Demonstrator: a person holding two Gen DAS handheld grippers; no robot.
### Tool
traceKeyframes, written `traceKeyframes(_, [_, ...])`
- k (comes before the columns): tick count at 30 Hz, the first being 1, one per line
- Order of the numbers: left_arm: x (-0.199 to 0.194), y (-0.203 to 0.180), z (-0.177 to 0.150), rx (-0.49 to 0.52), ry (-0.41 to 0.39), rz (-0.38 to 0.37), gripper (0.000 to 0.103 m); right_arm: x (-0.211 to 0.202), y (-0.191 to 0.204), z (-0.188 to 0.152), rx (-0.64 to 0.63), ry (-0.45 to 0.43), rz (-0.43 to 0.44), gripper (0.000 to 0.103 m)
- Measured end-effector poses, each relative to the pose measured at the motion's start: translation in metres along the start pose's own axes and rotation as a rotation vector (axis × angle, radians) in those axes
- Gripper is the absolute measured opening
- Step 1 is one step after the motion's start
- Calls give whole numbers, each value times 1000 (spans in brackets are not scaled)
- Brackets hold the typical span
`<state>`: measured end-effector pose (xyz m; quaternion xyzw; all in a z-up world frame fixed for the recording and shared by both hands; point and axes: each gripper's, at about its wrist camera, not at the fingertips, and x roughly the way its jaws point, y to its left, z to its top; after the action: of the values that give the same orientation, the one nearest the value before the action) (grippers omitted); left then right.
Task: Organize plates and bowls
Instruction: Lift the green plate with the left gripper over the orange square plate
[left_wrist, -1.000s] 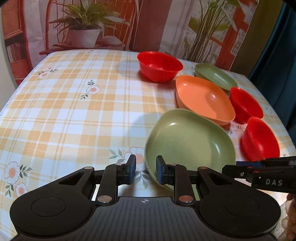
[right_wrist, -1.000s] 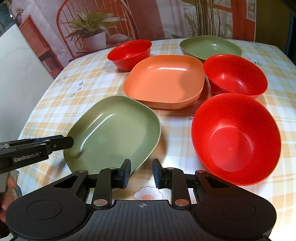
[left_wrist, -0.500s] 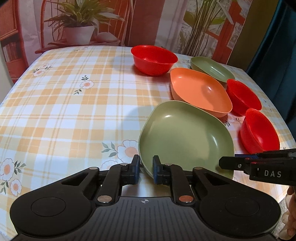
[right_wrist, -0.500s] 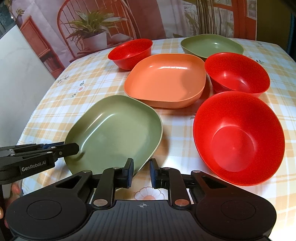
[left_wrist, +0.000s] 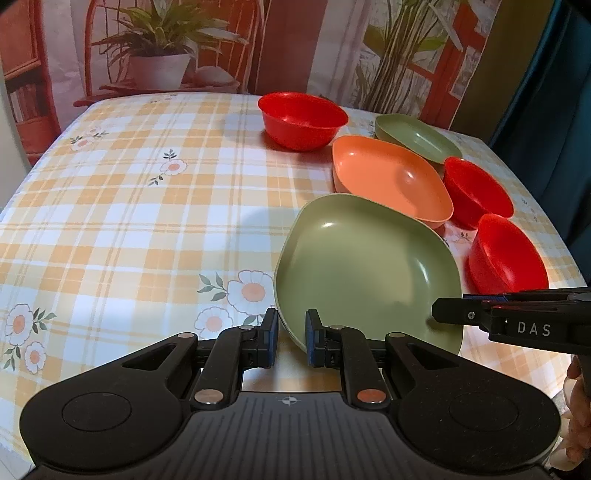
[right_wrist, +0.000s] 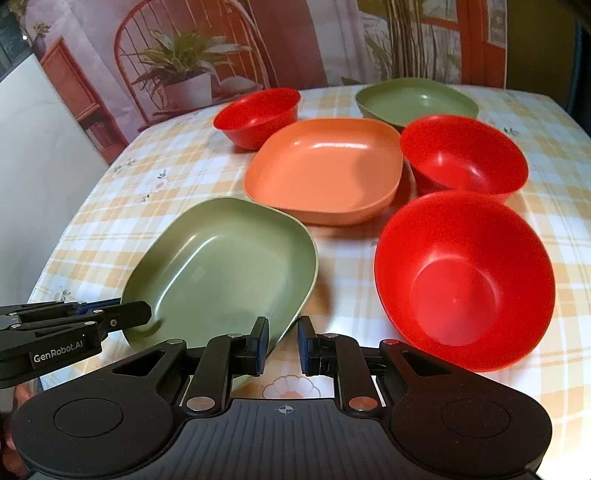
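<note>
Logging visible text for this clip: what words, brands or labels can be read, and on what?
"DAS": white letters on the side of the right gripper, seen from the left wrist.
"GenRobot.AI": white letters on the side of the left gripper, seen from the right wrist.
No lettering shows on the plates, bowls or tablecloth.

Home dining room – checked tablecloth (left_wrist: 147, 221), houseplant (left_wrist: 159, 48)

From the near green plate (left_wrist: 365, 266), open tablecloth (left_wrist: 147, 221) runs nine to twelve o'clock. The orange plate (left_wrist: 388, 181) blocks one o'clock; red bowls (left_wrist: 506, 254) crowd three o'clock.
</note>
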<state>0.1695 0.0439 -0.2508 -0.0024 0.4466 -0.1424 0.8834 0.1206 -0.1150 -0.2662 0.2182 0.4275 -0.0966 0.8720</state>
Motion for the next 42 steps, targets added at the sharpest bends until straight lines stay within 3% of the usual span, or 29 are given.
traceKeyframes(24, [-25,-10,16,19,-84,-12,18,-28,2,20,-33,-98,1,16])
traceKeyframes(33, [-17,-20,37,36,-99,-36,18,-29,-12,51,-54,-111,-14,15])
traceKeyframes(42, [13,-28,62,15,-37,-78,19,-3,-34,92,-63,-57,-33,15])
